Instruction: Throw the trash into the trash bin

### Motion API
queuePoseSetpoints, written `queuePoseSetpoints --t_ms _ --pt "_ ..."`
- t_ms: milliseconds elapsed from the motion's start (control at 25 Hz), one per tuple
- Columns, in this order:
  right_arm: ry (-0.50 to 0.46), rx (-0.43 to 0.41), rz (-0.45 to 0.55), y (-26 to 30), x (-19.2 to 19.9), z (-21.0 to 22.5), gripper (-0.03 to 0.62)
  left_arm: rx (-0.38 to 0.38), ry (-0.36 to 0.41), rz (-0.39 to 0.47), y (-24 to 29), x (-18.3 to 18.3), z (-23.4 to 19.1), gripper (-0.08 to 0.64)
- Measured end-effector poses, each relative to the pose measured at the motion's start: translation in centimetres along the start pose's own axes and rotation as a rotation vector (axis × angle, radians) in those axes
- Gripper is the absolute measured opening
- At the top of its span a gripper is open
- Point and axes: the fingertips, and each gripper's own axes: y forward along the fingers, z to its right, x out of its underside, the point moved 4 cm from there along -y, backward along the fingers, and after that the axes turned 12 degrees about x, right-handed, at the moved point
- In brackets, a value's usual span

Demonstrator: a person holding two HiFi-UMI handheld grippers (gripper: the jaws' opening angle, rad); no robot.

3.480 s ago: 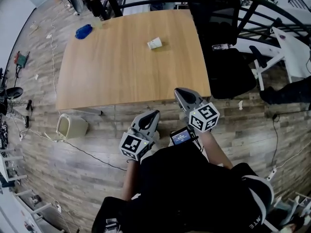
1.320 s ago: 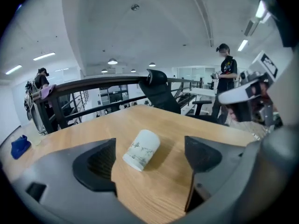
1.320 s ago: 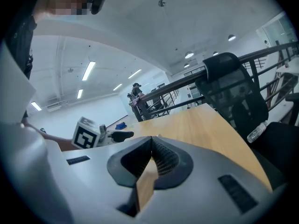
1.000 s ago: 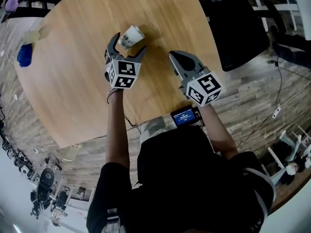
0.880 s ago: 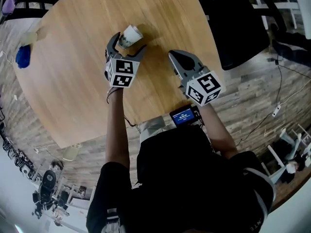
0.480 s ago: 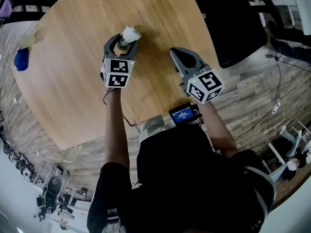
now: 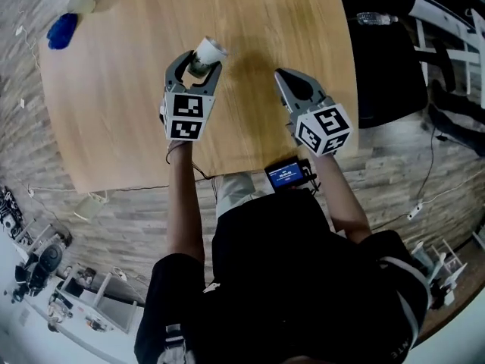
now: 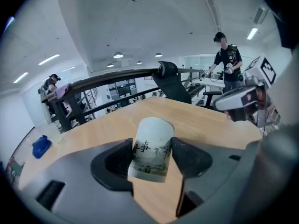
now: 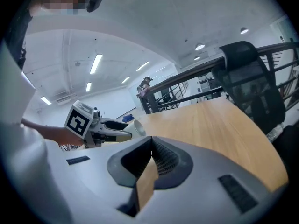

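Pickup done: left tongs (image 7: pixel 200 63) pinched paper cup (image 8: pixel 152 143) by its sides, cup seemingly held just above surface (image 7: pixel 136 120). Right tongs (image 9: pixel 150 143) pressed together, empty, beside. Left to do: carry cup to trash bin (image 7: pixel 89 206) on floor, drop it in.

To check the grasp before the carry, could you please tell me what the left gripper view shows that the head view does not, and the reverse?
Only the left gripper view shows the dark lettering on the paper cup, gripped between the jaws of the left gripper, the ceiling lights and a standing person beyond the wooden table. Only the head view shows the small screen by the wearer's waist and the plank floor. Both show the cup, the table, the blue object and the right gripper, jaws together.
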Motion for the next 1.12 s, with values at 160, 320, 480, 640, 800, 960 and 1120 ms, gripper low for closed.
queuePoseSetpoints --t_ms 160,320,480,640,800,960,1120 --pt "-0.057 -0.144 -0.022 2.1 -0.1 -5.0 -0.002 -0.113 -0.083 0.011 -5.0 2.8 -1.2 0.275" --pt "-0.116 -0.257 -0.048 3.2 0.6 -10.6 -0.002 -0.197 -0.157 0.015 -10.2 6.4 -1.9 0.275" --pt "-0.178 -0.344 -0.084 4.1 1.3 -16.1 -0.002 -0.283 -0.263 0.068 -16.0 10.0 -2.3 0.274" --pt "-0.234 -0.42 -0.106 4.8 2.3 -22.3 -0.002 -0.343 -0.327 0.095 -21.0 13.7 -3.0 0.273" --pt "-0.283 -0.486 -0.139 5.0 4.0 -26.6 -0.002 -0.391 -0.371 0.118 -24.2 16.3 -3.1 0.273" --pt "-0.322 -0.543 -0.162 5.0 5.3 -32.1 -0.002 -0.438 -0.418 0.142 -28.4 19.4 -3.4 0.273" --pt "-0.387 -0.628 -0.178 5.5 6.6 -38.6 -0.002 -0.506 -0.487 0.179 -33.1 23.3 -4.2 0.273"
